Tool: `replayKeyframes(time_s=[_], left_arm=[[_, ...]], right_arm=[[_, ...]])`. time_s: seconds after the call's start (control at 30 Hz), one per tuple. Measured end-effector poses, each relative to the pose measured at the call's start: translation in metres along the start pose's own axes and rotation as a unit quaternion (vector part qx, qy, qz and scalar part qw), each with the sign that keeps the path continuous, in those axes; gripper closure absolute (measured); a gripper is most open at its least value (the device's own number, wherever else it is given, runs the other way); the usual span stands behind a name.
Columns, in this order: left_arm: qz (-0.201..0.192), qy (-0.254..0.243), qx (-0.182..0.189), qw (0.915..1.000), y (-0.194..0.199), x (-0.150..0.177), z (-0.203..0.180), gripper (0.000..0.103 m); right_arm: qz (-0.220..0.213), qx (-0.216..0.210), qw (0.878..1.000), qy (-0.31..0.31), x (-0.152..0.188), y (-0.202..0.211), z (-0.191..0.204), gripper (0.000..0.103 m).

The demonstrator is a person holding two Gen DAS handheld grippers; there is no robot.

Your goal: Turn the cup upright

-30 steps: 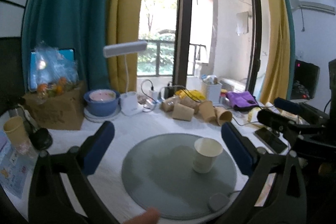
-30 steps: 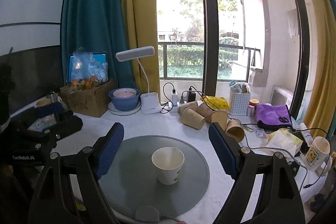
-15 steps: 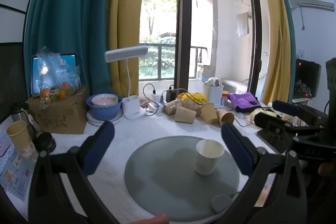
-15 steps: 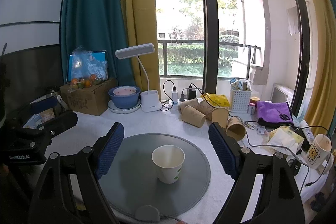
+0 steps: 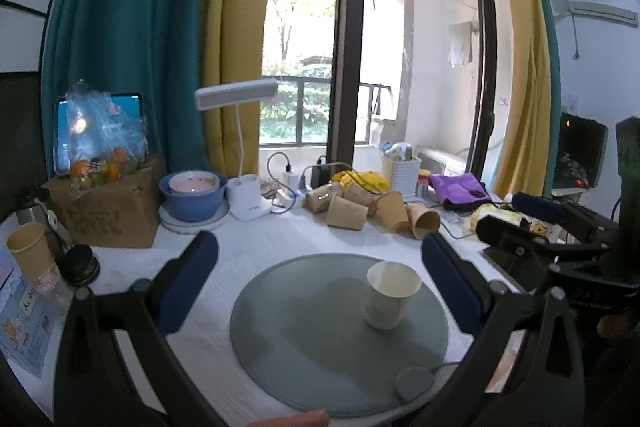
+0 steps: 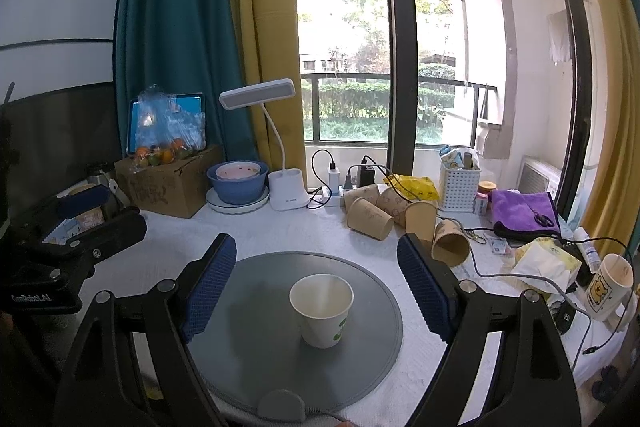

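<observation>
A white paper cup (image 6: 322, 309) with a green mark stands upright, mouth up, on the round grey mat (image 6: 256, 331). It also shows in the left wrist view (image 5: 390, 294) on the mat's (image 5: 316, 339) right side. My right gripper (image 6: 320, 287) is open and empty, its blue pads wide on either side of the cup and held back above it. My left gripper (image 5: 320, 277) is open and empty, above the mat, with the cup near its right pad. Each gripper shows at the edge of the other's view.
Several brown paper cups (image 6: 394, 213) lie on their sides behind the mat. A white desk lamp (image 6: 286, 187), a blue bowl (image 6: 237, 183), a cardboard box (image 6: 166, 183), a white basket (image 6: 459, 183), a purple cloth (image 6: 522, 213), cables and a bear mug (image 6: 608, 287) crowd the table's back and right.
Both grippers have lifted and drawn back a little from the cup. The cup stands still on the mat. Both stay open.
</observation>
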State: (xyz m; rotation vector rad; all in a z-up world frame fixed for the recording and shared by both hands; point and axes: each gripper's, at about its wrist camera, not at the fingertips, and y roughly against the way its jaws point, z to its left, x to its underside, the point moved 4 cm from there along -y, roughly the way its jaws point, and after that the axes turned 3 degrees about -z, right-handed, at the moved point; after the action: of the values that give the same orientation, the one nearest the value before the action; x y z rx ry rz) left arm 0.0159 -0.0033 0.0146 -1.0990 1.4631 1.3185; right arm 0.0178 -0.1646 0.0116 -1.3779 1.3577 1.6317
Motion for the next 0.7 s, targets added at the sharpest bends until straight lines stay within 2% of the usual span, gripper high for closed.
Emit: replayKeyframes(time_s=[0.7], left_arm=[[-0.002,0.003,0.004,1.0,0.0017,-0.0021,-0.0018,0.001]], right_arm=[[0.001,0.0,1.0,0.0,0.0002,-0.0009,-0.0002,0.018]])
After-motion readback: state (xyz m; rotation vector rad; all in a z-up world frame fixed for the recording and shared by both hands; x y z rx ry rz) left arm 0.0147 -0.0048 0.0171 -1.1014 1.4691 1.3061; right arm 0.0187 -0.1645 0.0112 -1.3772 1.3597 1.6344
